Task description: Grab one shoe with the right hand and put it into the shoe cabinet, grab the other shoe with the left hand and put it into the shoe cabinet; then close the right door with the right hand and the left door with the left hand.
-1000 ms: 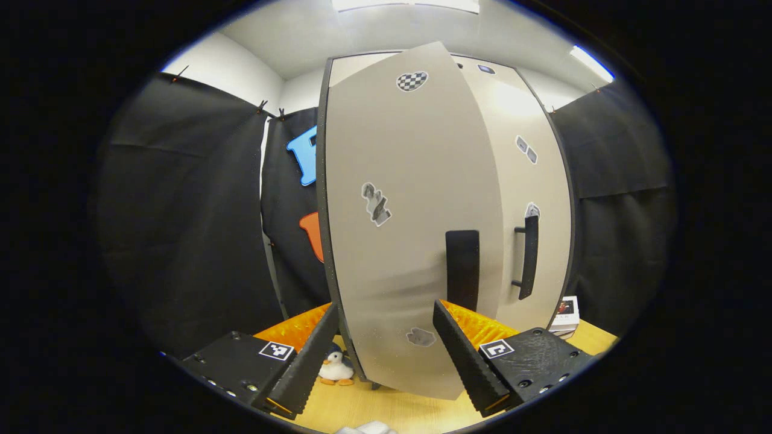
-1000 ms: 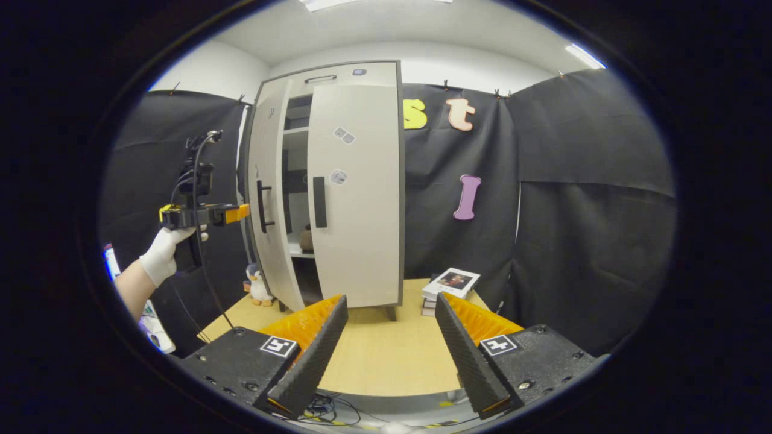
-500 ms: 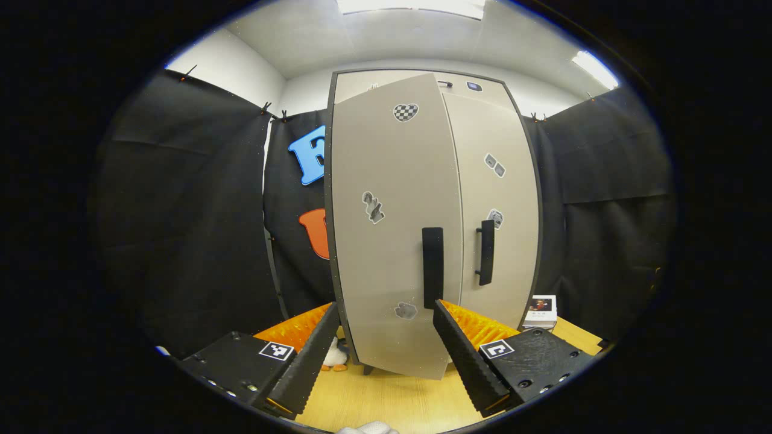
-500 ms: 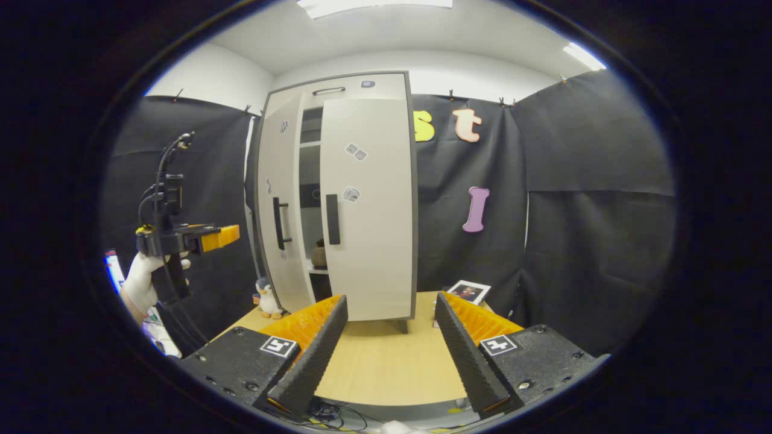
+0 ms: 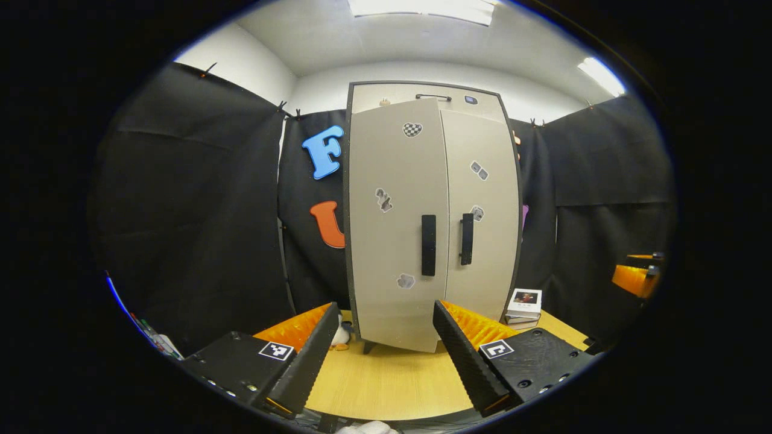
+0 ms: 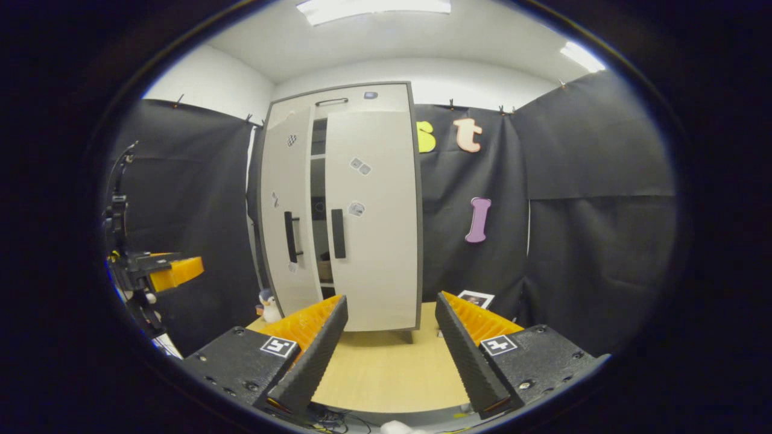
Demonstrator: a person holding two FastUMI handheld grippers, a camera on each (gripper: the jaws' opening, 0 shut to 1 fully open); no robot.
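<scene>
Ahead of the right gripper [image 6: 391,361], the shoe cabinet [image 6: 374,217] shows a thin dark gap between its doors, and the shelves inside are mostly hidden; a small dark shape [image 6: 325,268] low in that gap is too small to tell as a shoe; off to its left, the left gripper [image 6: 172,271] sits at the picture's edge, the holding hand cut off. Ahead of the left gripper [image 5: 386,361], the penguin toy [image 5: 341,336] is half hidden behind its own left finger; far right, the right gripper [image 5: 636,278] is cropped by the edge; the stickers [image 5: 384,199] on the doors are too small to make out.
</scene>
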